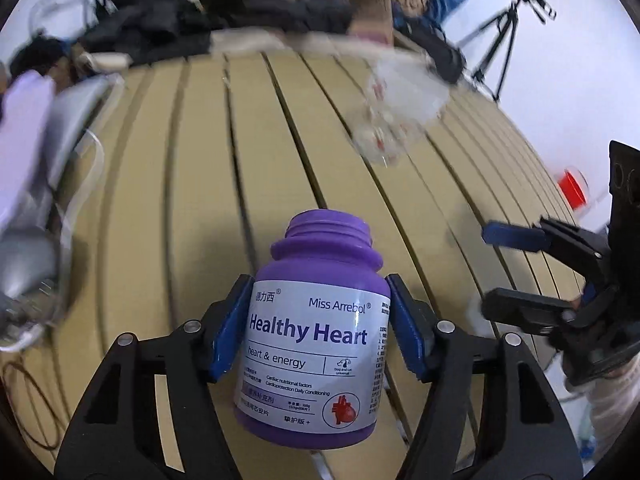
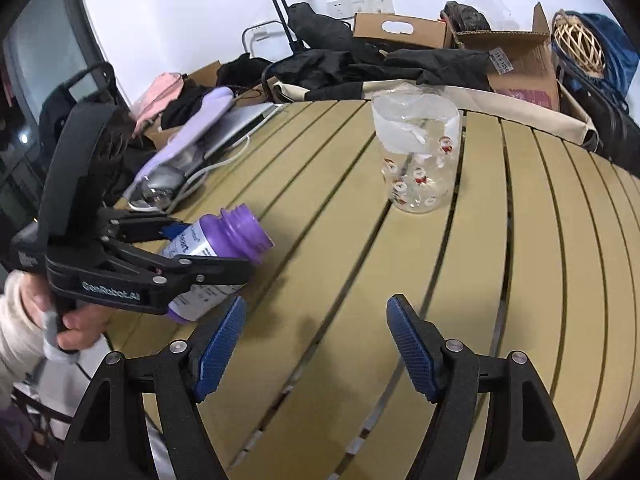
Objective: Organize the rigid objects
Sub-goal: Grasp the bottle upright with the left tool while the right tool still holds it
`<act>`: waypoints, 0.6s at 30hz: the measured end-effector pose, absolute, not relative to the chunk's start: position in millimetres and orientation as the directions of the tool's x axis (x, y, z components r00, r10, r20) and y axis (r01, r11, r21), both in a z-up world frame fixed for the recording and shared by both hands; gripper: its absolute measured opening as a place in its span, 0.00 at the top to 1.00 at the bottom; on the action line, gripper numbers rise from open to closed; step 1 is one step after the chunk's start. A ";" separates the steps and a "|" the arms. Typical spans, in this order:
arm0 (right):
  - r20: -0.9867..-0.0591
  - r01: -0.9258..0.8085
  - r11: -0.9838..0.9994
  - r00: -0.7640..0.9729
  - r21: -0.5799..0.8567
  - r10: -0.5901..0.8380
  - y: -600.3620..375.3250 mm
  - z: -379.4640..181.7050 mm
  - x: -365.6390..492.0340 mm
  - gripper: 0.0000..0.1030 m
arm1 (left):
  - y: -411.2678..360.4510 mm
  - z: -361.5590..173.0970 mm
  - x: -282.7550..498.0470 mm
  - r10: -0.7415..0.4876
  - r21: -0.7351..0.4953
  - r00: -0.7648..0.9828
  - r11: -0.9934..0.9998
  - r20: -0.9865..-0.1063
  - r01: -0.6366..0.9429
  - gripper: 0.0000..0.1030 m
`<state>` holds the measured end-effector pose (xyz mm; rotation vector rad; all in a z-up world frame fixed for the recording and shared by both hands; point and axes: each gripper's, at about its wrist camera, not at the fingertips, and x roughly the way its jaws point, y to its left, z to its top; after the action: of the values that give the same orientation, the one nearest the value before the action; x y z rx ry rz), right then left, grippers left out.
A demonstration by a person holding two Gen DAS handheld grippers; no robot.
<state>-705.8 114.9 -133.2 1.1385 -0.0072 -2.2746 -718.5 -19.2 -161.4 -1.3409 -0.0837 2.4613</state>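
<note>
We see a purple bottle [image 1: 316,336], capless, threaded neck open, white label reading "Healthy Heart", "heart & energy", "Miss Arrebol", red heart graphic near its base. It's tilted, neck pointing away, over the slatted tan table [image 1: 192,184]. We also see a clear glass jar [image 2: 416,148] with small red-and-white figures printed on it, upright on the table, well apart from the bottle.

Left wrist view: far clutter and clear jar [image 1: 394,120] motion-blurred; red-lidded item [image 1: 574,188] half hidden behind right gripper [image 1: 490,268]. Bottle [image 2: 216,264] label partly occluded.
</note>
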 end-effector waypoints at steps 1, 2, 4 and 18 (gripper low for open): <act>-0.716 0.498 -0.818 -0.456 0.287 -0.529 115.4 -128.7 -708.9 0.24 | -20.7 -149.4 -713.9 0.304 -0.176 -0.572 -0.947 -0.762 -0.268 0.40; -0.686 0.498 -0.797 -0.447 0.342 -0.574 116.2 -121.0 -714.4 0.24 | -21.6 -140.5 -711.0 0.305 -0.153 -0.626 -0.946 -0.717 -0.285 0.40; -0.632 0.504 -0.747 -0.421 0.434 -0.651 114.5 -109.8 -726.0 0.24 | -24.3 -121.7 -697.4 0.335 -0.105 -0.752 -0.935 -0.568 -0.337 0.40; -0.423 0.435 -0.449 -0.160 0.781 -0.892 68.3 -82.3 -818.2 0.35 | -28.8 -96.6 -717.0 0.407 -0.091 -0.826 -0.909 -0.390 -0.406 0.40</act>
<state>-818.2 68.3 -82.3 1.1201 -0.6174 -1.7691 -717.0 -28.8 -96.6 -0.5679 -0.0057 2.6527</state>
